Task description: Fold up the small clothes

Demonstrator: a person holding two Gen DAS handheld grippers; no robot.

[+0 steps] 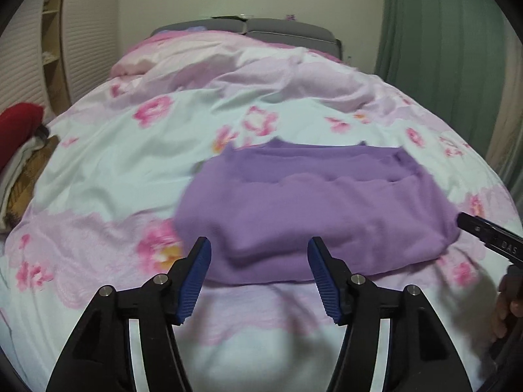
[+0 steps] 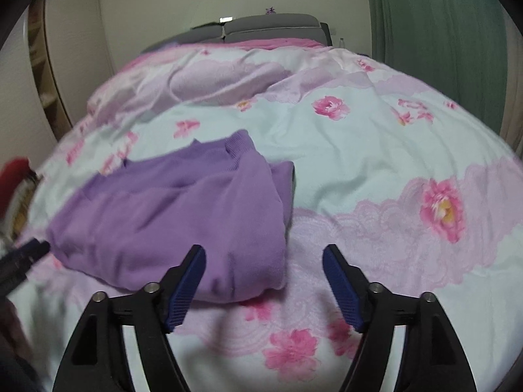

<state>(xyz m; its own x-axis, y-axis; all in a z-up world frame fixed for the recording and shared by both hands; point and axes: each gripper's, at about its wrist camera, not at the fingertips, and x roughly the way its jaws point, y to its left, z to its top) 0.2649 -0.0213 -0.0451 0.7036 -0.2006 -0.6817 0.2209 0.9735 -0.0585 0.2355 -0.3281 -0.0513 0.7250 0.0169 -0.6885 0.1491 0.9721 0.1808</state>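
Observation:
A purple knit garment (image 1: 313, 209) lies folded in a flat wad on the floral bed cover (image 1: 130, 163); it also shows in the right wrist view (image 2: 176, 222), with its ribbed hem at the far end. My left gripper (image 1: 258, 248) is open and empty, just in front of the garment's near edge. My right gripper (image 2: 264, 254) is open and empty, at the garment's near right corner. The right gripper's black finger (image 1: 483, 232) shows at the garment's right edge in the left wrist view. The left gripper's tip (image 2: 29, 251) shows at the garment's left edge.
The bed has a rumpled pink and mint floral cover (image 2: 392, 163). A grey headboard (image 1: 261, 29) stands at the far end. Green curtains (image 1: 441, 32) hang on the right. A red item (image 1: 19, 130) and other cloth lie at the bed's left side. A shelf (image 1: 52, 32) stands far left.

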